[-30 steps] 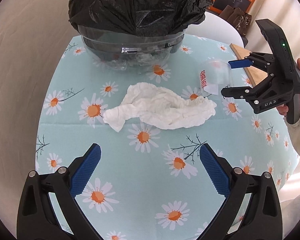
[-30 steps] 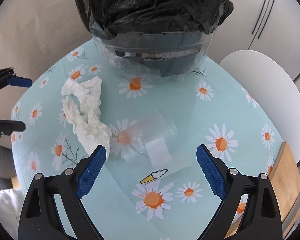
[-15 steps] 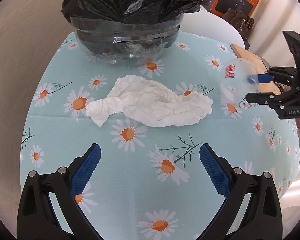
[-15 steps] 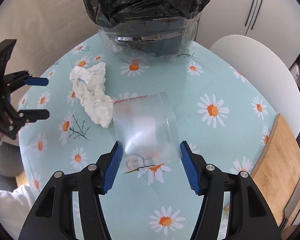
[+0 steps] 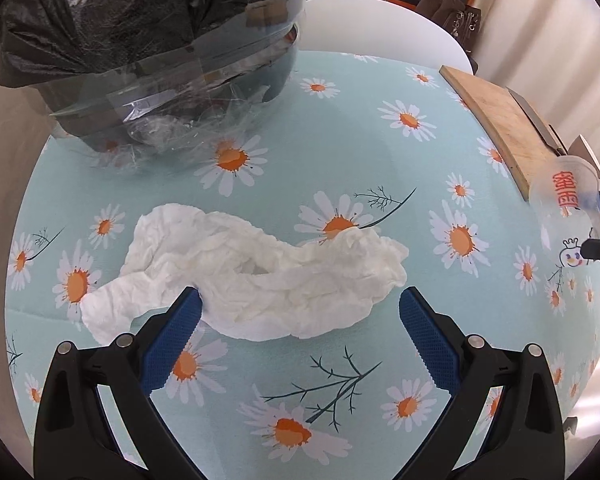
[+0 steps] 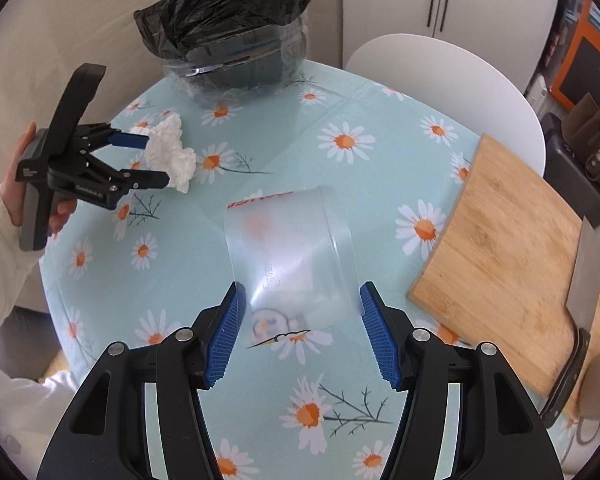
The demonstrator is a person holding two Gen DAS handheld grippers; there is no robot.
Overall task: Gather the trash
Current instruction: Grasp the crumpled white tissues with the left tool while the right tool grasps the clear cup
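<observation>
A crumpled white tissue lies on the daisy tablecloth. My left gripper is open, its fingers on either side of the tissue's near edge. The right wrist view also shows the tissue and the left gripper. My right gripper is shut on a clear plastic cup and holds it above the table; the cup shows at the right edge of the left wrist view. A bin lined with a black bag stands at the far side of the table.
A wooden cutting board with a knife on it lies at the table's right edge. A white chair stands behind the table. Boxes sit on the floor at the far right.
My right gripper closed on the cup and lifted it back off the table. My left gripper moved forward until its open fingers reached the tissue.
</observation>
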